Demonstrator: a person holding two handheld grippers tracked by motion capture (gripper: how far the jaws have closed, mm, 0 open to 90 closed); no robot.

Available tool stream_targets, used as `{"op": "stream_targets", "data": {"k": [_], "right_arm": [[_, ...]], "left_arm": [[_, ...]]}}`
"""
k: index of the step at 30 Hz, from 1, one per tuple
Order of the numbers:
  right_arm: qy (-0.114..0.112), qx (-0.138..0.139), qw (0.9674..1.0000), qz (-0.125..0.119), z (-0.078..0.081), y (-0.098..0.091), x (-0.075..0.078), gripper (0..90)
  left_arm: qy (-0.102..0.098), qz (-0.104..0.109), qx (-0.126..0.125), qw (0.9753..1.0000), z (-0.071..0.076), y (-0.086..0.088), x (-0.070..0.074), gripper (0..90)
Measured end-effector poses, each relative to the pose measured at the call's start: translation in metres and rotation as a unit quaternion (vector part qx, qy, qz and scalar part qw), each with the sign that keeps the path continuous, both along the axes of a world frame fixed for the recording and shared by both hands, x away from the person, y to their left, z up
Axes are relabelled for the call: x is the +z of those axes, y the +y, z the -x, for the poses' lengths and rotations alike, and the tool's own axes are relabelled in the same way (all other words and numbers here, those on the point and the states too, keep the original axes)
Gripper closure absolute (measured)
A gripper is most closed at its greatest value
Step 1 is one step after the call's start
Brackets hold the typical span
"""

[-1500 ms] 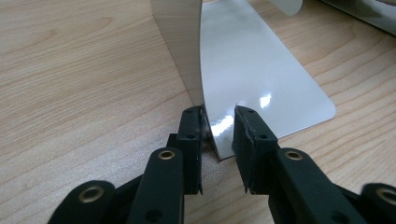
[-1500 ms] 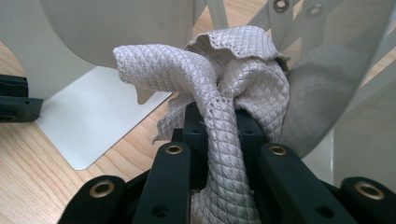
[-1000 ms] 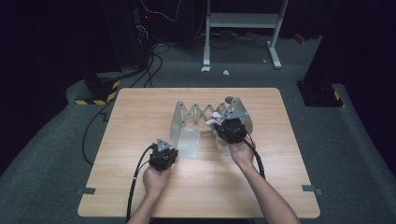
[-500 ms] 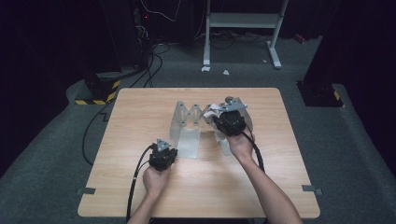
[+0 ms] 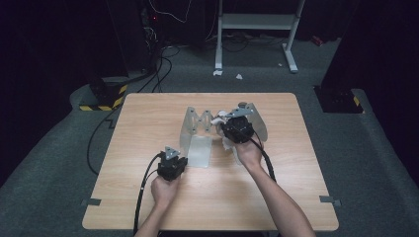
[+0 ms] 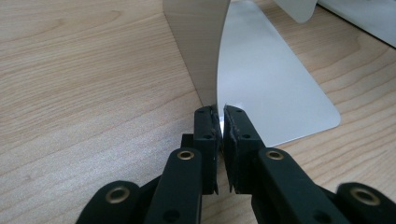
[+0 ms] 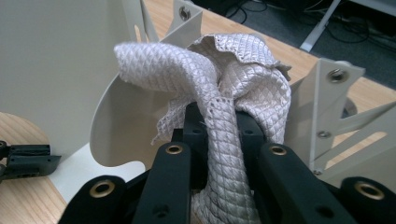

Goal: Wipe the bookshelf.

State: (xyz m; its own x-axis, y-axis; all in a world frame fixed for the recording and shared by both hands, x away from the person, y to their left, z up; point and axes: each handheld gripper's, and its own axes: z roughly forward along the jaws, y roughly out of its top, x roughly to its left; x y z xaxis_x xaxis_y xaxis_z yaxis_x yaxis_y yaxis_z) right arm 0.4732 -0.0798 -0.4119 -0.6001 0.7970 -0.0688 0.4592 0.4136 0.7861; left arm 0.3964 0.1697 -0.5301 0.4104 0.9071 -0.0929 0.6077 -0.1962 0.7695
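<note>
A pale metal folding rack [image 5: 196, 122] with upright plates and a scissor link stands mid-table. Its flat base plate [image 6: 268, 79] lies on the wood. My left gripper [image 6: 220, 117] is shut on the lower edge of an upright plate [image 6: 196, 42], seen at the rack's near left corner [image 5: 182, 158] in the high view. My right gripper [image 7: 218, 122] is shut on a white quilted cloth [image 7: 212, 70], bunched over its jaws and pressed against a rounded rack plate [image 7: 116, 126]. In the high view the right gripper [image 5: 225, 123] sits among the right-hand plates, with the cloth [image 5: 230, 145] hanging below the hand.
The wooden table [image 5: 148, 123] has bare room to the left, right and front of the rack. Cables trail from both grippers toward the near edge. The left gripper's jaws [image 7: 23, 156] appear low at the left of the right gripper view. Dark floor, cables and a white stand [image 5: 257, 22] lie beyond.
My right gripper has carried the cloth a little farther back and leftward along the rack's plates. The left gripper keeps its hold and has not moved.
</note>
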Motion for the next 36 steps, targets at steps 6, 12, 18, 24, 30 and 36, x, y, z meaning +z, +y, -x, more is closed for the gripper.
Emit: {"op": "stream_targets", "data": {"k": [6, 12, 18, 24, 30, 36], "right_arm": [[0.01, -0.005, 0.9999, 0.0, -0.004, 0.004, -0.013, 80.1], [-0.003, -0.01, 0.9999, -0.001, -0.002, 0.006, -0.016, 80.1], [-0.014, -0.011, 0.9998, 0.002, -0.001, 0.007, -0.017, 79.5], [-0.032, -0.006, 0.9995, -0.002, -0.001, 0.008, -0.014, 79.1], [-0.036, -0.01, 0.9992, -0.012, -0.005, 0.006, -0.008, 79.8], [-0.046, -0.017, 0.9988, 0.001, -0.012, 0.013, 0.004, 79.7]], "left_arm": [[0.0, 0.001, 0.0, 1.0, 0.0, 0.0, 0.0, 83.6], [0.0, 0.001, 0.0, 1.0, 0.0, 0.0, 0.0, 83.7], [0.001, 0.002, 0.0, 1.0, 0.0, 0.0, 0.0, 83.6], [0.002, 0.004, -0.001, 1.0, 0.0, 0.0, 0.0, 83.7], [0.002, 0.004, -0.001, 1.0, 0.0, 0.001, 0.0, 83.7], [0.006, 0.012, 0.001, 0.9999, -0.001, 0.002, 0.0, 84.2]]}}
